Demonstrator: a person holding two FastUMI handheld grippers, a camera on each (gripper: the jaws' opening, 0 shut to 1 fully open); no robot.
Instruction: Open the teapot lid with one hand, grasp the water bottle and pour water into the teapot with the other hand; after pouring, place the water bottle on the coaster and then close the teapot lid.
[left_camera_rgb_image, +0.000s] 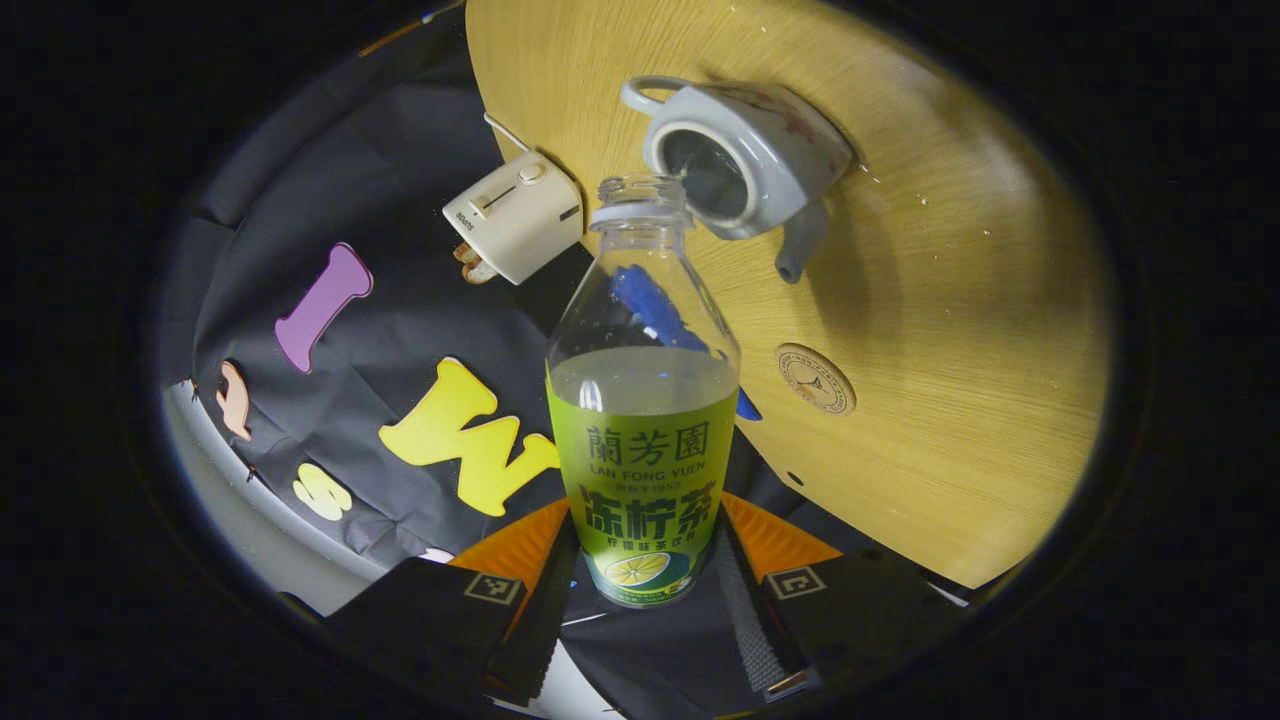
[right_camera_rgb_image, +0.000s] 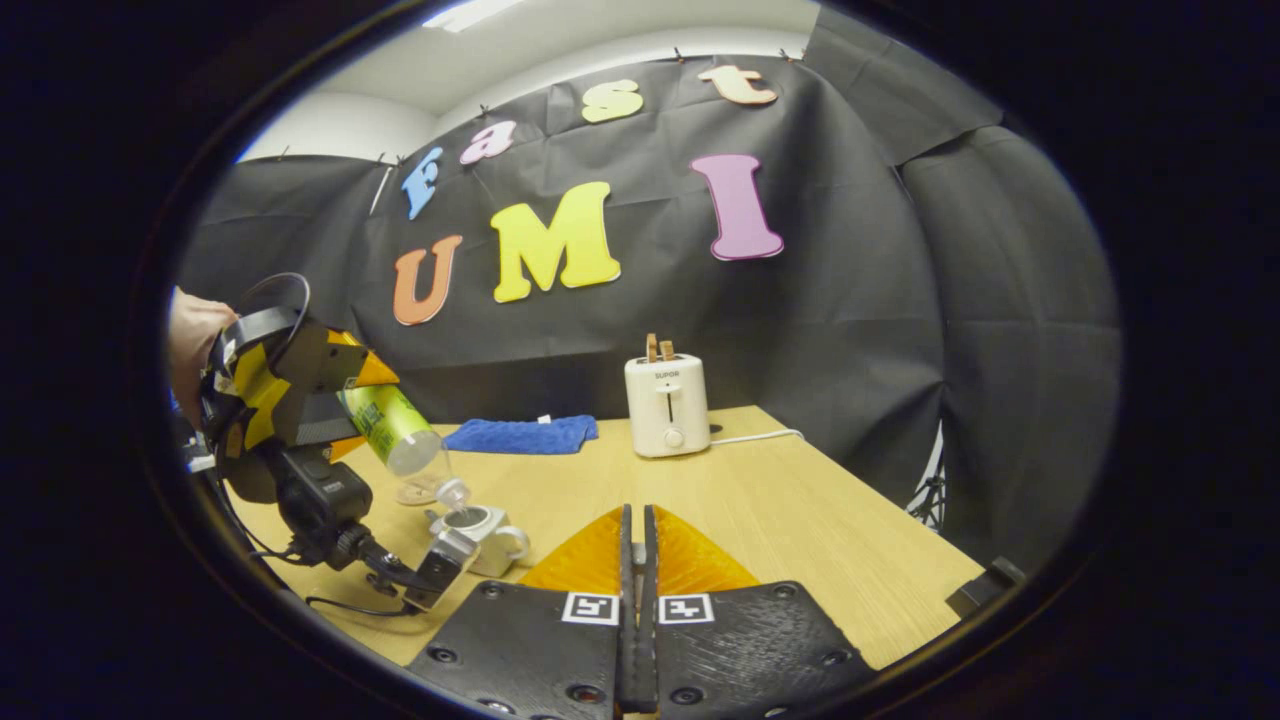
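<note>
Now my left gripper (left_camera_rgb_image: 640, 600) squeezes the water bottle (left_camera_rgb_image: 642, 420), tipped over the open teapot (left_camera_rgb_image: 745, 160). My right gripper (right_camera_rgb_image: 637, 560) is pinched closed, empty. If I tip too fast, water may splash onto the wooden table (left_camera_rgb_image: 950, 300). A toaster (right_camera_rgb_image: 667, 403) stands near the black cloth wall.

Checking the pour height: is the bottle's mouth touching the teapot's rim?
Cannot tell. In the right gripper view the water bottle mouth sits just above the teapot, too small to settle; the left gripper view overlaps them.
</note>
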